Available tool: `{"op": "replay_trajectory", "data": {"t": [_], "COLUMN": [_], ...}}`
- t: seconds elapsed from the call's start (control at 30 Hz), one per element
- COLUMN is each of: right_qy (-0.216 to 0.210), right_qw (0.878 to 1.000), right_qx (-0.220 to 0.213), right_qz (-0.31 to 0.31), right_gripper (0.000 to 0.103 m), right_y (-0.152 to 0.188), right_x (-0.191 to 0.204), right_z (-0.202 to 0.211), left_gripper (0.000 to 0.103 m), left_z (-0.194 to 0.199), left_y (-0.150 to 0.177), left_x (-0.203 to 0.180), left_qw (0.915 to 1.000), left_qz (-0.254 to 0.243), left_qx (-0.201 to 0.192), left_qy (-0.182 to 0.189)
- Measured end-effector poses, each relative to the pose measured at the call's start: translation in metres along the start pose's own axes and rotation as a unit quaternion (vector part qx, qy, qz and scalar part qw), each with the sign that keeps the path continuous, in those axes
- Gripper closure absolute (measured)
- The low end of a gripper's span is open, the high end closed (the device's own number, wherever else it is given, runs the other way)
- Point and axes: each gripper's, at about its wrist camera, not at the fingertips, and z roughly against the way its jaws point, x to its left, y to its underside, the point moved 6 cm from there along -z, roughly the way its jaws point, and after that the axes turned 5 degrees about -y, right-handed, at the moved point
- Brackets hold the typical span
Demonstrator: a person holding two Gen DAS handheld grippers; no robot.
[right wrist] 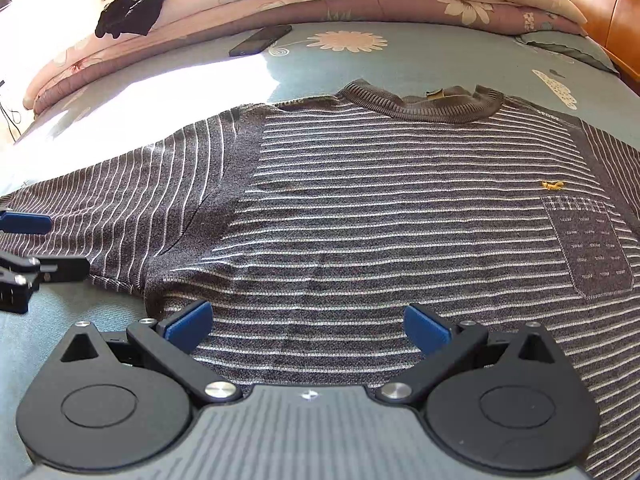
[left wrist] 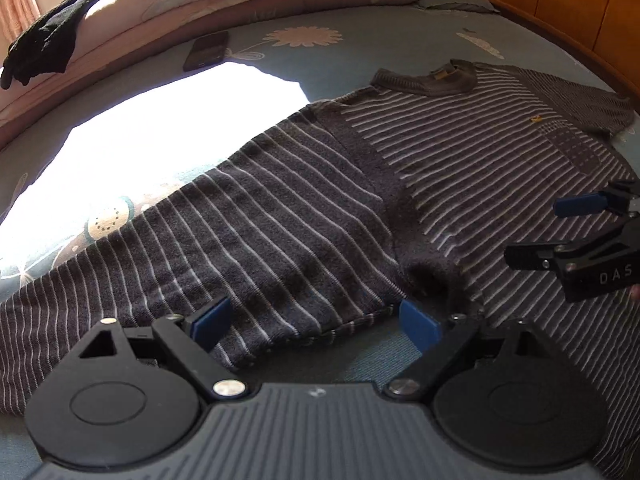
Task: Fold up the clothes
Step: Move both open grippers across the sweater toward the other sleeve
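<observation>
My left gripper [left wrist: 316,320] hangs spread over the lower hem of the sleeve [left wrist: 248,232]. The striped sweater [right wrist: 380,220] lies flat, face up, mid-bed, collar toward the quilts, no fold visible, so all folding remains. My right gripper [right wrist: 308,326] hovers spread over its body.

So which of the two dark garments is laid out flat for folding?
The grey striped sweater, spread flat on the blue floral sheet. The other, a plain black garment, hangs crumpled over the pink quilt at the back.
</observation>
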Motion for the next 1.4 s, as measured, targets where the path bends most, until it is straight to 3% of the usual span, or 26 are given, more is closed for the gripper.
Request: {"op": "replay_trajectory", "data": {"t": [0.1,0.23,0.43,0.63,0.83,0.97,1.1,1.23,1.33,1.4], "right_qy": [0.004,0.0,-0.019,-0.056,-0.091,-0.044,0.02,0.027,0.02,0.017], "right_qw": [1.0,1.0,0.998,0.99,0.971,0.983,0.992,0.993,0.994,0.994], "right_qx": [-0.002,-0.004,0.022,0.047,0.032,-0.008,-0.032,-0.005,-0.003,-0.002], "right_qz": [0.002,0.009,0.056,0.118,0.219,0.175,0.123,0.113,0.111,0.111], "right_gripper": [0.0,0.0,0.0,0.0,0.0,0.0,0.0,0.0,0.0,0.0], "right_y": [-0.008,-0.012,-0.002,0.007,0.016,-0.002,-0.022,-0.025,-0.02,-0.018], "right_x": [-0.001,-0.002,0.011,0.047,0.086,0.062,0.032,0.02,0.02,0.022], "right_z": [-0.001,-0.001,-0.016,-0.043,-0.028,-0.011,-0.008,-0.026,-0.027,-0.027], "left_gripper": [0.013,0.013,0.013,0.013,0.013,0.013,0.013,0.013,0.013,0.012], "left_z": [-0.006,-0.02,-0.022,-0.022,-0.005,-0.005,-0.015,-0.029,-0.029,-0.027], "left_y": [-0.004,-0.007,-0.006,0.001,-0.003,-0.002,0.0,-0.001,-0.007,-0.005], "left_x": [-0.027,-0.033,0.002,0.04,0.057,0.05,0.024,0.006,0.012,0.021], "left_qw": [0.9988,0.9989,0.9986,0.9898,0.9844,0.9863,0.9924,0.9971,0.9973,0.9973], "left_qz": [-0.049,-0.046,0.051,0.142,0.174,0.16,0.107,0.06,0.067,0.069], "left_qx": [0.001,-0.003,-0.008,0.004,-0.017,-0.01,0.005,0.006,-0.021,-0.018], "left_qy": [0.009,0.008,0.009,0.014,0.015,0.039,0.06,0.045,0.02,0.014]}}
